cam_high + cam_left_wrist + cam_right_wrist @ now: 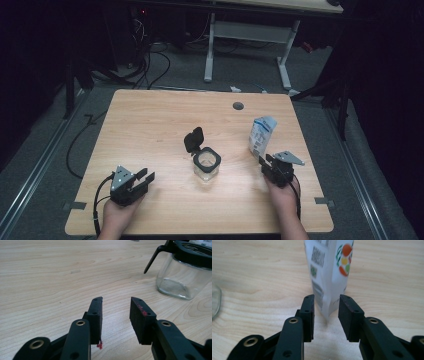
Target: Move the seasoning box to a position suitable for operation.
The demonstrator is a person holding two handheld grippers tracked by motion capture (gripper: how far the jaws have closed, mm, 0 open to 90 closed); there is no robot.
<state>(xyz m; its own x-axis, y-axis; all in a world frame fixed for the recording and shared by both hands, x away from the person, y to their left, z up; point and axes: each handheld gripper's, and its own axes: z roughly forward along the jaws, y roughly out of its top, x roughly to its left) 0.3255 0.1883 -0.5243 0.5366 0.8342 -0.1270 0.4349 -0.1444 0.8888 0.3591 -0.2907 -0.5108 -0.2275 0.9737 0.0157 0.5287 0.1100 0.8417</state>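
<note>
Here we hold the left gripper [141, 181] low at the near left of the wooden table [150, 125], its jaws apart with nothing between them; it points toward the glass jar [206, 165], we judge so that it can steady the jar later. Our right gripper [265, 163] sits at the near right, jaws also apart, and the bottom edge of the standing pouch [329, 272] is just at the mouth between them, not yet pinched as far as we can tell. The jar stands in the middle, between both grippers, with its black flip lid [193, 139] tilted open behind it, probably ready to receive the pouch's content. Farther back is a small round hole [238, 106] in the table.
</note>
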